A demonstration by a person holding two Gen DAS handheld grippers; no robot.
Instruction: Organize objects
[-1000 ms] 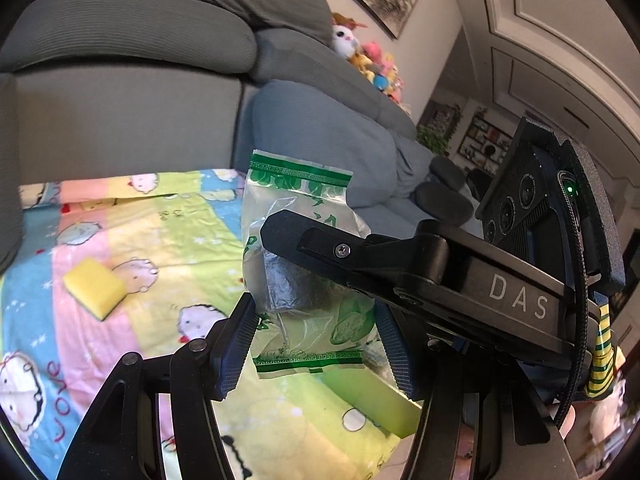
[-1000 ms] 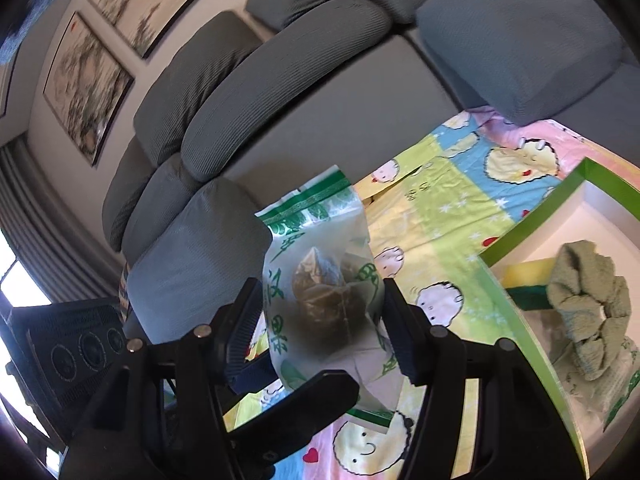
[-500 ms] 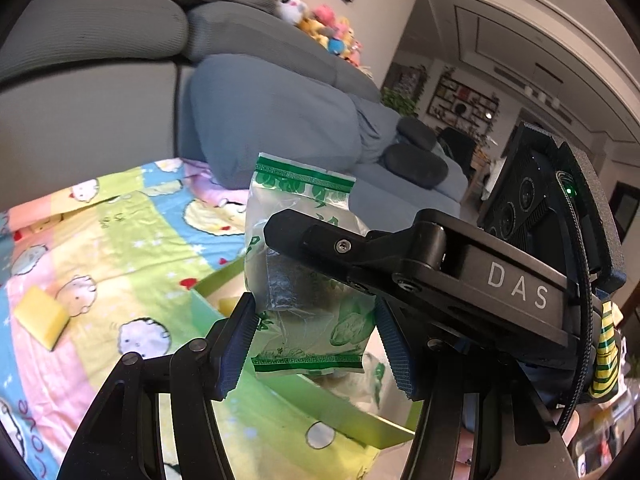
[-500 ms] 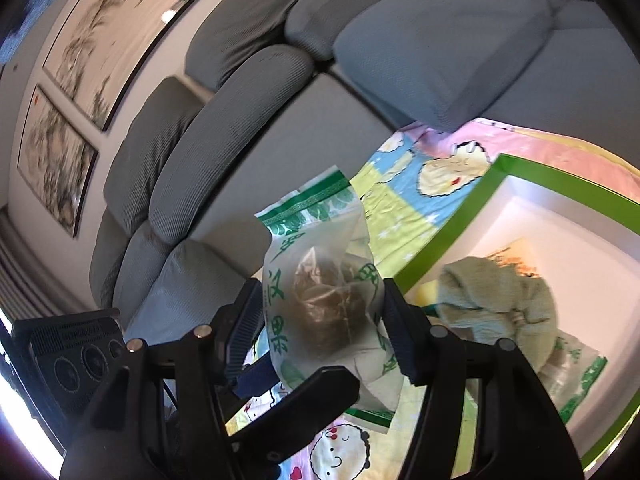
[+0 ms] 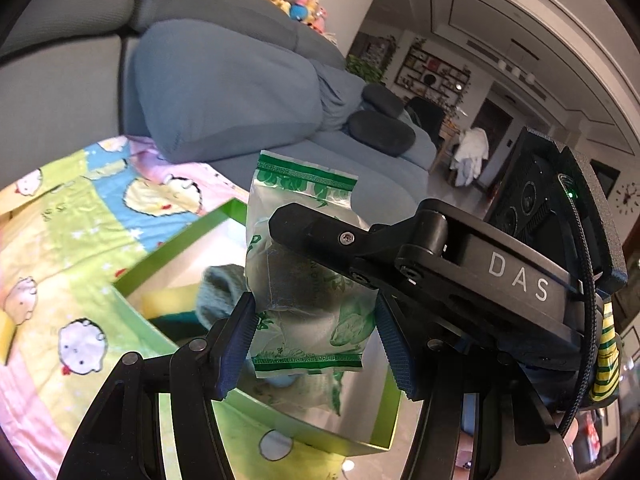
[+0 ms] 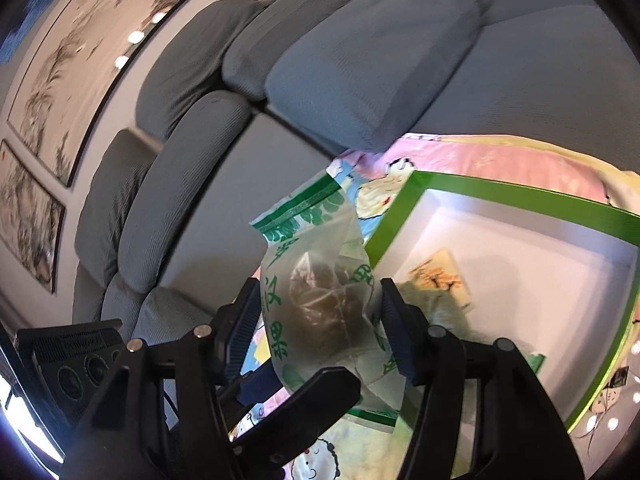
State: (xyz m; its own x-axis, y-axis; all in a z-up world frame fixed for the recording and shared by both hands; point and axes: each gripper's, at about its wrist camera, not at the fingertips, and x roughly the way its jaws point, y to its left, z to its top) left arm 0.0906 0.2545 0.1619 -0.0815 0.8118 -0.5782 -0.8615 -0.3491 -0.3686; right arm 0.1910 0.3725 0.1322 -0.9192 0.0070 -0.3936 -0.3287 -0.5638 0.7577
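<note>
A clear plastic bag with green print holds a dark tea bag. Both grippers hold it upright in the air. My left gripper is shut on the bag's lower part. My right gripper is shut on the same bag from the opposite side; its black finger crosses the bag in the left wrist view. The bag hangs over the near corner of a green-rimmed white box, also in the left wrist view. Inside lie a green scrunchie, a yellow sponge and a small packet.
The box sits on a pastel cartoon-print blanket spread on a grey sofa. A yellow sponge piece lies on the blanket at the left edge. Sofa cushions rise behind.
Both grippers carried the bag to the right over the blanket until it came over the green-rimmed box. The hold on the bag is unchanged.
</note>
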